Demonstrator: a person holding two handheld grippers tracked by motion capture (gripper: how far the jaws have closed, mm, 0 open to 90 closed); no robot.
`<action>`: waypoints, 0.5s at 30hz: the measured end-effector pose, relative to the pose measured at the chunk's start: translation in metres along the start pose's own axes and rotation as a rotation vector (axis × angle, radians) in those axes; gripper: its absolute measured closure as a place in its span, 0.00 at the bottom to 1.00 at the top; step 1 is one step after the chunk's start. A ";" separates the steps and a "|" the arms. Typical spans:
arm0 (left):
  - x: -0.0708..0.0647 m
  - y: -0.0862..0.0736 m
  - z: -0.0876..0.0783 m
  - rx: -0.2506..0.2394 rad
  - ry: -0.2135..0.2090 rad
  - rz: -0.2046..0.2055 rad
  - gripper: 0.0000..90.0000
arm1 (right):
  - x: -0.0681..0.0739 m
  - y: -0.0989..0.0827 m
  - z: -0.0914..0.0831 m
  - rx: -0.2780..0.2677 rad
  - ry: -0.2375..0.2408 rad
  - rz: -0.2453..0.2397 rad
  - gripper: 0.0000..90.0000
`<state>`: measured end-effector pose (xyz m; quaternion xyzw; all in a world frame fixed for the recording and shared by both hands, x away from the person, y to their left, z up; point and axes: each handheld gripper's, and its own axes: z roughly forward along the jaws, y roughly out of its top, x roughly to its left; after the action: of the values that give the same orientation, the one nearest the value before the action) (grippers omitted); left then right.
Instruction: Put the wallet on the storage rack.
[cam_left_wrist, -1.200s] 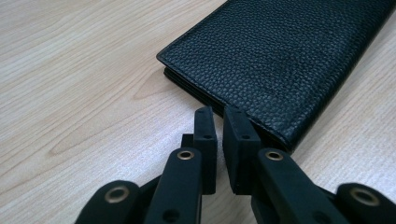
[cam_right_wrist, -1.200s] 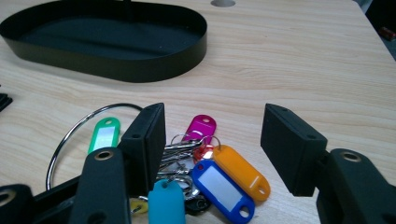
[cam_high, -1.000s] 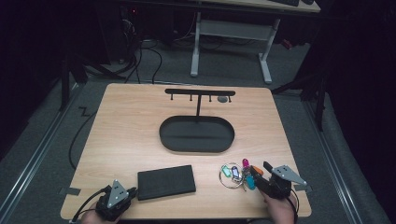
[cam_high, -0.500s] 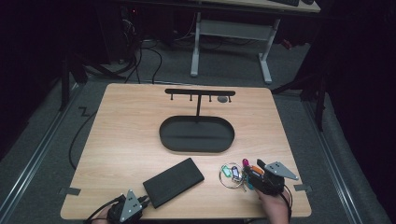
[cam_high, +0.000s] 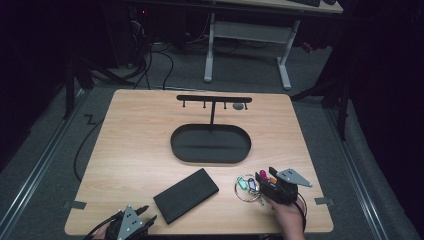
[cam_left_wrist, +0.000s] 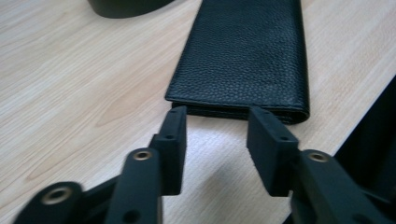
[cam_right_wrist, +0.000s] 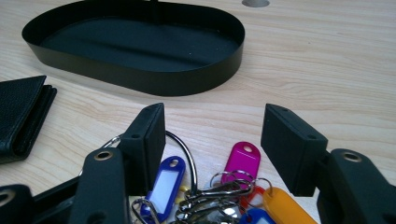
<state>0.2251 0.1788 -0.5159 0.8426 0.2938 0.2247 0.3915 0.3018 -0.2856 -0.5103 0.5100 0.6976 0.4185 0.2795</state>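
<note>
Black leather wallet (cam_left_wrist: 243, 56) lies at 12 o'clock of my left tool (cam_left_wrist: 217, 123), whose jaws have just been opening, nothing between them. My right tool (cam_right_wrist: 212, 140) hangs half open over the keyring (cam_right_wrist: 210, 191), gripping nothing; I should lower squarely before closing. From above, the tray (cam_high: 210, 145) with its hook stand sits at 12 o'clock

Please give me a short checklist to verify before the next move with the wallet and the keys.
1. Left gripper jaws open, just opened: ok.
2. Wallet released, flat on table: ok.
3. Right gripper open over keys: ok.
4. Keys gripped: not ok, pads stand apart from them.
5. Tray empty: ok.
6. Hooks on rack free: cannot tell.
</note>
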 end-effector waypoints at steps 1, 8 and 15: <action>0.001 0.000 0.000 -0.008 -0.004 -0.004 0.54 | 0.001 0.000 0.000 0.001 -0.002 -0.004 0.45; 0.003 0.013 0.007 -0.062 -0.062 -0.005 0.40 | -0.008 -0.009 -0.014 0.007 -0.031 0.013 0.45; -0.005 0.025 0.026 -0.034 -0.116 0.066 0.37 | -0.019 -0.021 -0.031 0.019 -0.063 0.046 0.45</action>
<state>0.2454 0.1485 -0.5128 0.8566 0.2387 0.1934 0.4145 0.2722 -0.3161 -0.5141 0.5415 0.6805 0.4020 0.2866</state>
